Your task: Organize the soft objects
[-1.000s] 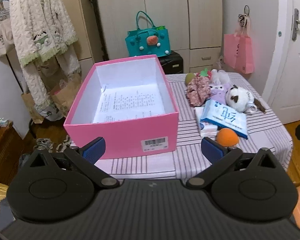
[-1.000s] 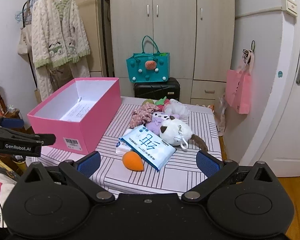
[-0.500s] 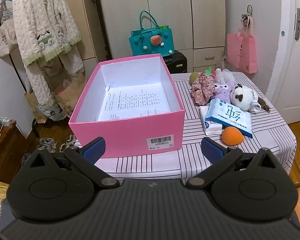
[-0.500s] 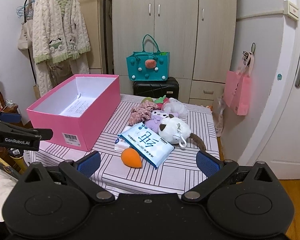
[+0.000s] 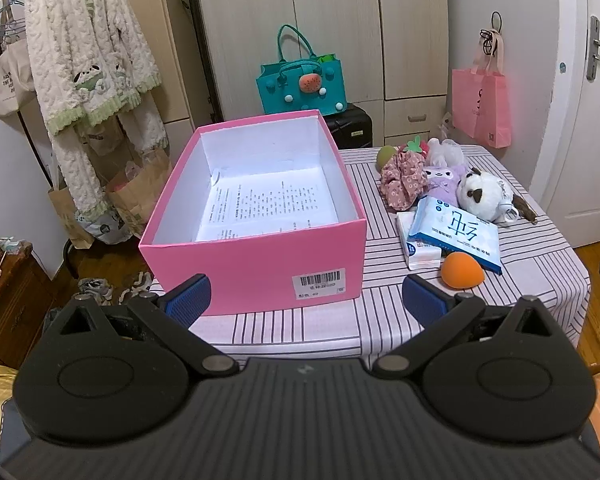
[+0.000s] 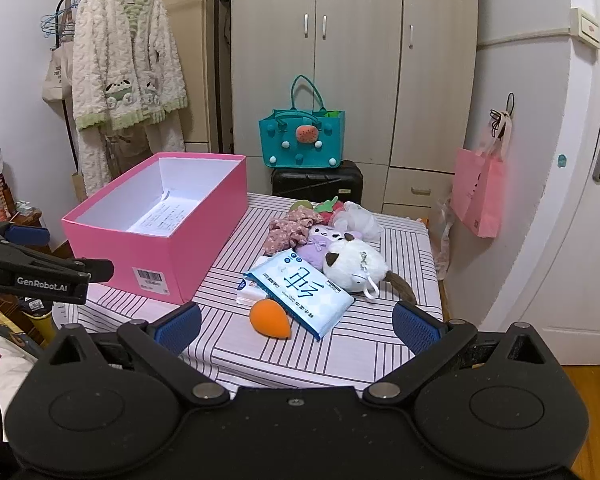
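Observation:
An open pink box (image 5: pixel 256 256) (image 6: pixel 156 248) with a printed sheet inside stands on the striped table (image 5: pixel 300 332). To its right lie an orange sponge (image 5: pixel 462 270) (image 6: pixel 270 318), a blue tissue pack (image 5: pixel 456 234) (image 6: pixel 300 286), a white plush (image 5: pixel 482 196) (image 6: pixel 354 266), a purple plush (image 5: pixel 446 178), a floral scrunchie (image 5: pixel 404 182) and a white puff (image 6: pixel 358 218). My left gripper (image 5: pixel 306 296) is open and empty in front of the box. My right gripper (image 6: pixel 296 328) is open and empty, near the table's front edge by the sponge.
A teal bag (image 6: pixel 302 138) sits on a black suitcase (image 6: pixel 316 180) behind the table. Wardrobes (image 6: pixel 352 60) stand at the back. A fleece robe (image 6: pixel 128 80) hangs at the left. A pink bag (image 6: pixel 480 196) hangs by the door at the right.
Both grippers have drawn back and risen slightly from the table. Nothing on the table has moved.

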`<state>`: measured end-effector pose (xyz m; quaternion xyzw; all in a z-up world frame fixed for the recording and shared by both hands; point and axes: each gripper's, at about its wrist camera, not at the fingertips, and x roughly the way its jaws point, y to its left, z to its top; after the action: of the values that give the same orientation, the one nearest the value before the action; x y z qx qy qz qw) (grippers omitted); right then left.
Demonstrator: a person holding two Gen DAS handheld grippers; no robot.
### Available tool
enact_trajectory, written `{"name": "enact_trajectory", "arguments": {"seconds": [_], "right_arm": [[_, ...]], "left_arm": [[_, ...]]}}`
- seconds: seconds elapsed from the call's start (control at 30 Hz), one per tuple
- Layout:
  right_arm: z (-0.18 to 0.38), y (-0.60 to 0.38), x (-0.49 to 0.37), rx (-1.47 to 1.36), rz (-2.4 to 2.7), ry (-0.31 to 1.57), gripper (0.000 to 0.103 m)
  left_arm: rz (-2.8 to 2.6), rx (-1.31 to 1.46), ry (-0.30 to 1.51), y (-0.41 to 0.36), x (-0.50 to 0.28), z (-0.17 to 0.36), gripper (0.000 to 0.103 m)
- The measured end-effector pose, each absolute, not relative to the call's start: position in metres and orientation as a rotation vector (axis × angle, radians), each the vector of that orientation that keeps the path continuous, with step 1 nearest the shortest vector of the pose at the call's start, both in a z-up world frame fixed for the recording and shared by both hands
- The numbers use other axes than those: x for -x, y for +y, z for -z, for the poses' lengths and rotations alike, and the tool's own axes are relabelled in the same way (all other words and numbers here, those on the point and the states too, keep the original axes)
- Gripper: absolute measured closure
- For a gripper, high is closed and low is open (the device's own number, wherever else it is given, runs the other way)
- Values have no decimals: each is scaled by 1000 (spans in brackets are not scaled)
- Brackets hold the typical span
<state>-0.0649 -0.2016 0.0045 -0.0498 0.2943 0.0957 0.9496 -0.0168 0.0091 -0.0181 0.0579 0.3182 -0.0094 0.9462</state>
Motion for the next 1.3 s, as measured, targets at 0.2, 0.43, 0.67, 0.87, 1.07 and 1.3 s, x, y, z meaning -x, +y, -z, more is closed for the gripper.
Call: {"name": "enact_trajectory", "arguments": {"seconds": [0.2, 0.43, 0.67, 0.87, 1.07, 1.3], "right_arm": [[-5, -203, 68, 82, -195, 585, 0], [-10, -203, 71, 57, -197, 563, 0], [-21, -207, 74, 20, -206, 535, 0], [-27, -210, 71, 5, -220, 529, 0], [-23, -215, 61, -12, -241, 529, 0], [-5, -229, 41, -39, -257, 518, 0]], "left_arm": [[14, -116, 630, 11, 20, 15, 0], [-1, -108, 594, 13, 27, 10, 0], [-11, -86, 565, 16, 30, 0, 0], [-24, -90, 512, 13, 36, -15, 0], [13, -81, 478, 10, 31, -23, 0], [86, -99, 514, -3, 3, -14, 0]]}}
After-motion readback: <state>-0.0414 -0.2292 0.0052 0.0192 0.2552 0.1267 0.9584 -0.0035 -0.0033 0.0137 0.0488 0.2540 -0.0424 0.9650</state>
